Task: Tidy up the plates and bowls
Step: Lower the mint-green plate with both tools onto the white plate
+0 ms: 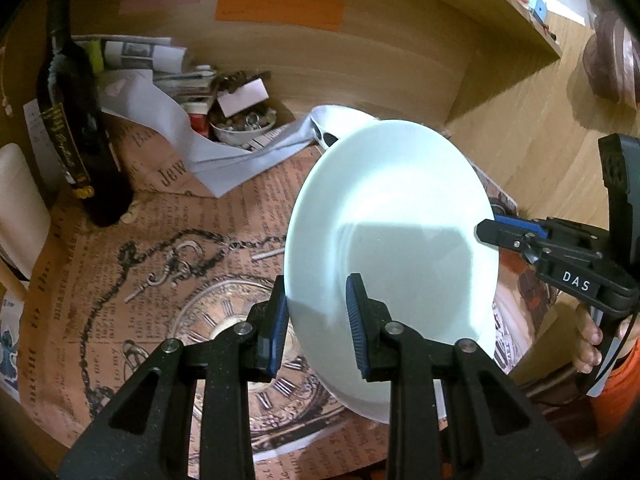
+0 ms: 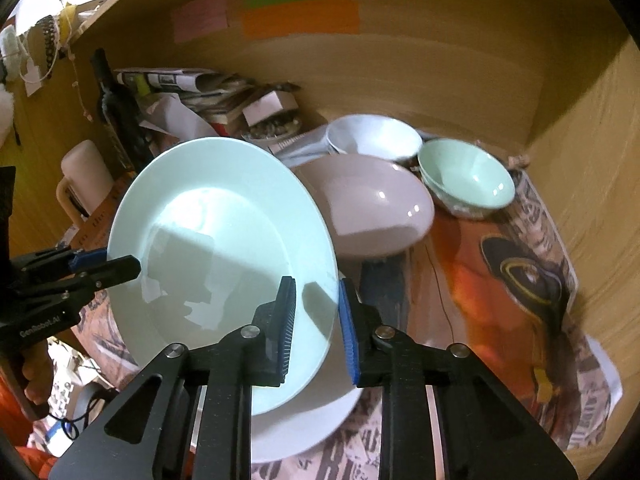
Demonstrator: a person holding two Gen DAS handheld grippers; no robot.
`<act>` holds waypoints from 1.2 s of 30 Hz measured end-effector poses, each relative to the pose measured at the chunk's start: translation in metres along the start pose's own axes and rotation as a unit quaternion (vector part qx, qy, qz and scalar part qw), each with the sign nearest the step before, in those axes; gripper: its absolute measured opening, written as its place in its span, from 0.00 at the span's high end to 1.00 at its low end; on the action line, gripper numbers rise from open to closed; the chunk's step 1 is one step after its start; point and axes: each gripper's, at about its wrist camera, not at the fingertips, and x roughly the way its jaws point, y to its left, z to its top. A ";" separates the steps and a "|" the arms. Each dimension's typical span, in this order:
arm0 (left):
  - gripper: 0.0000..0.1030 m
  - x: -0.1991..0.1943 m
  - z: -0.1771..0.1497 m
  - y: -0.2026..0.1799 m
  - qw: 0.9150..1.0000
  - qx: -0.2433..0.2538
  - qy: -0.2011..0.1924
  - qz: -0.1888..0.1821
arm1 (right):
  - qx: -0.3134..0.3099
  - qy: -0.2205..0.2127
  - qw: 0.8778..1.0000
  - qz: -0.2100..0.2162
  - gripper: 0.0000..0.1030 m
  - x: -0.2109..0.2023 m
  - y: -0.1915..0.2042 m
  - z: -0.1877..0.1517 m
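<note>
Two grippers hold one pale plate (image 1: 394, 240) between them, tilted up off the printed paper (image 1: 140, 280) that covers the desk. The left gripper (image 1: 318, 322) pinches the plate's near rim: in its own view one blue pad lies against the underside at the left edge and the other presses on the upper face. The right gripper (image 2: 318, 330) straddles the opposite rim, its left finger over the plate's face and its right pad behind the edge; its jaws are clamped on the rim. From the left wrist view the right gripper's fingertips show at the plate's right edge, with a hand (image 1: 590, 340) on the handle below. Under the raised plate a white plate (image 2: 304, 424) lies flat on the paper, partly hidden. Behind, toward the wooden back wall, stands a pink bowl (image 2: 372, 208), just beside a green bowl (image 2: 466, 176) and a white bowl (image 2: 374, 136). A dark bottle (image 1: 76, 132) stands upright at the left, near a heap of papers (image 1: 160, 80).
</note>
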 end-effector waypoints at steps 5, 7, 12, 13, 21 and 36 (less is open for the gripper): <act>0.73 0.008 -0.004 -0.004 1.000 0.002 0.015 -0.004 | 0.017 0.003 1.000 0.005 0.82 -0.001 -0.008 -0.011; 0.73 0.010 -0.005 -0.005 1.000 0.003 0.020 -0.004 | 0.022 0.005 1.000 0.005 0.82 0.000 -0.010 -0.014; 0.73 0.016 -0.009 -0.007 1.000 0.006 0.030 -0.003 | 0.032 0.011 0.999 0.009 0.82 0.004 -0.013 -0.021; 0.73 0.017 -0.009 -0.006 0.999 0.006 0.032 -0.004 | 0.034 0.013 0.999 0.010 0.82 0.005 -0.014 -0.022; 0.73 0.025 -0.011 -0.005 0.999 0.008 0.042 0.003 | 0.043 0.027 0.999 0.013 0.85 0.016 -0.017 -0.026; 0.73 0.032 -0.012 -0.007 0.998 0.035 0.036 0.023 | 0.041 0.048 0.998 0.006 0.87 0.031 -0.017 -0.032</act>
